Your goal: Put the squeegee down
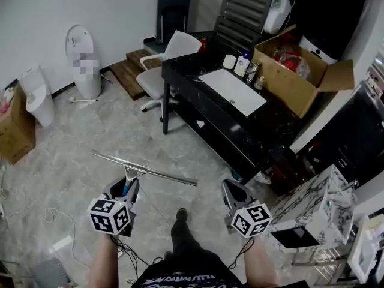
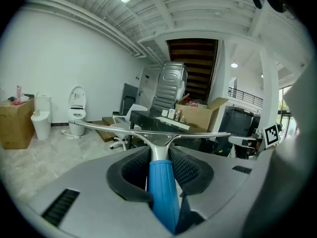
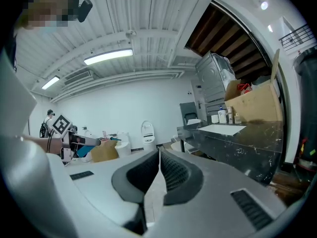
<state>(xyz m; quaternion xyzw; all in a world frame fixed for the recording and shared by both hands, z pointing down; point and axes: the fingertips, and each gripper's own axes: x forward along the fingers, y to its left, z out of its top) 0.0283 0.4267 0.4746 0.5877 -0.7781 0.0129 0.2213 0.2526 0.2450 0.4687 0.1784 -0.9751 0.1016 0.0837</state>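
Squeegee [image 1: 144, 171] held by its blue handle in the left gripper [image 1: 123, 190] above the floor; right gripper [image 1: 235, 192] closed, empty
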